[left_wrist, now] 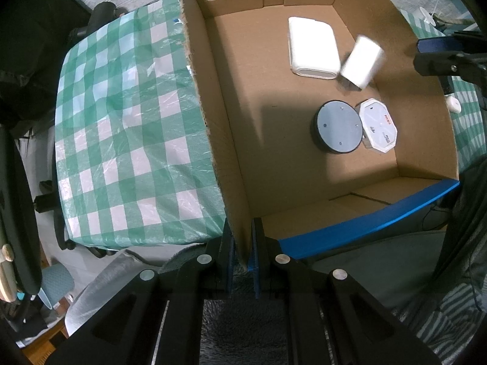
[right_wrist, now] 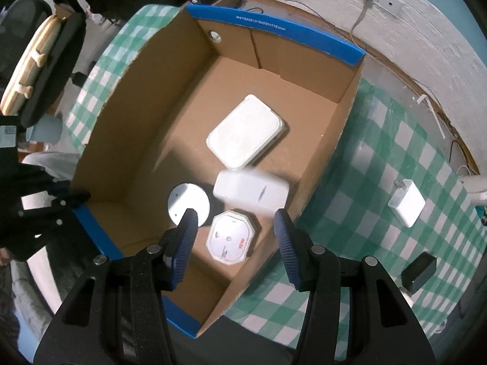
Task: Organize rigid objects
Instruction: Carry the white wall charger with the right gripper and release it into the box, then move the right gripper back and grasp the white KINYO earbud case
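So the main thing here is a big cardboard box [right_wrist: 146, 140] with blue tape along its short edges, sitting on a table with a green-and-white checked cloth [left_wrist: 127, 127]. It fills the middle of both views.

Inside, toward the upper middle of the right wrist view, there's a white rounded-rectangle case [right_wrist: 245, 130] lying flat on the box floor. Just below it is a white blocky device [right_wrist: 251, 193], motion-blurred, so it looks like it's in the air rather than resting. In the left wrist view it's tilted [left_wrist: 362, 62], overlapping the lower right corner of the flat case. Below that sit a round puck [left_wrist: 339, 126], dark grey-blue on top, and right beside it a white octagonal gadget [left_wrist: 379, 124] with small red lettering I can't read.

The left gripper [left_wrist: 242, 252] at the bottom centre of its view is clamped on the box wall, blue pads pinching the cardboard edge. The right gripper [right_wrist: 236, 228] has its blue ribbed fingers spread apart with nothing between them, above the octagon.

Outside the box, a white adapter [right_wrist: 406, 203] lies on the cloth at the right.
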`<state>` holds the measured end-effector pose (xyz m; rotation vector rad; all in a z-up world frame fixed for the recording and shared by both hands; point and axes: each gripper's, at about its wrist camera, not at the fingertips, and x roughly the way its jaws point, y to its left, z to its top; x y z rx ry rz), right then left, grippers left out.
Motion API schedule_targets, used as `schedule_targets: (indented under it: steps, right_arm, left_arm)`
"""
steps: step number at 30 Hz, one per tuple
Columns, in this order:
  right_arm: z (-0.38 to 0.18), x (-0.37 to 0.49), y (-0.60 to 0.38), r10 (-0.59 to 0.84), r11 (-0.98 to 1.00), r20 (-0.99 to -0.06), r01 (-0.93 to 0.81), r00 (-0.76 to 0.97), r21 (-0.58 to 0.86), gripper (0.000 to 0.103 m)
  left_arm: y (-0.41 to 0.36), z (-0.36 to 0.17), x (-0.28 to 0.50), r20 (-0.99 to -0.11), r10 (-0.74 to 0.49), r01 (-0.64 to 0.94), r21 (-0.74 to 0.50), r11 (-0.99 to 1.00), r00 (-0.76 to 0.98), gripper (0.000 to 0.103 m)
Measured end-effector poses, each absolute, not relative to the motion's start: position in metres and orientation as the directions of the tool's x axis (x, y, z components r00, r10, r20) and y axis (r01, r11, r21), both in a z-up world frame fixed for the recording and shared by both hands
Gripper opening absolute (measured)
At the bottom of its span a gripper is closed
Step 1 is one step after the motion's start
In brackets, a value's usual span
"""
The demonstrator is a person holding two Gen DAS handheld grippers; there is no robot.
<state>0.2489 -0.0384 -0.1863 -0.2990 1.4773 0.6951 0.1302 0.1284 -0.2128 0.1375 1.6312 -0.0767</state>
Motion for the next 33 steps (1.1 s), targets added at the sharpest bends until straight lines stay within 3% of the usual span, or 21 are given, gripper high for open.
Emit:
schedule_targets:
  steps: [4,18,33]
  right_arm:
    - [-0.178,0.244,-0.046,0.258,0.771,-0.966,-0.595,-0.036,0.228,0.065]
    - [-0.137,0.238,-0.094,0.313,0.773,-0.949,-0.59,0.036,0.232,0.065]
    - [-0.164,0.253,-0.213,0.172,0.838,-0.982,-0.536,0.079,0.104,0.067]
  left_arm:
    - [0.128,-0.212,0.13,-0.997,0.041,0.135,0.032,0.99,-0.059,0.008]
    - [0.127,-0.211,0.128,-0.997,0.054,0.143,0.045,0.989,-0.06,0.008]
    - [0.127,-0.21,0.128,-0.996,0.056,0.143,0.046,0.989,-0.064,0.008]
